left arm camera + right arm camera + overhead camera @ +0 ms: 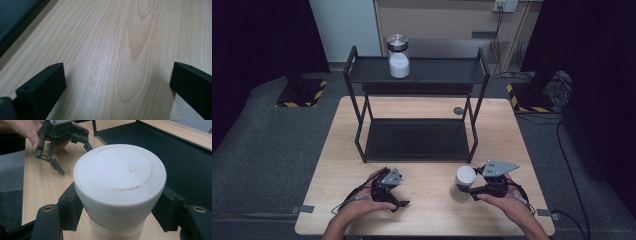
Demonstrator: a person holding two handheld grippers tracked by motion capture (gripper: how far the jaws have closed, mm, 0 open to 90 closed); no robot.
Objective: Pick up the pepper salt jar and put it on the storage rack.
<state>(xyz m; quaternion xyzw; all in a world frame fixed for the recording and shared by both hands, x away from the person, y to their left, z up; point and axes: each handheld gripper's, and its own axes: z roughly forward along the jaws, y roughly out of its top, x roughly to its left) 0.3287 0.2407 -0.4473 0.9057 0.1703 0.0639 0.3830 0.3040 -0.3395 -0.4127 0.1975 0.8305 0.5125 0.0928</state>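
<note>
White-lidded jar (120,187) stands upright on the desk (427,200), pinched between the jaws of the right claw (468,184) just below the lid rim; the claw sits level beside it. Left claw (398,204) rests apart on bare wood, jaws spread and holding nothing. Risk, as I judge it: the grip is high and the wall smooth, so a quick lift toward the black shelf rack (416,75) beyond the claw could let the jar tilt, slip, or clip the rack's frame.
</note>
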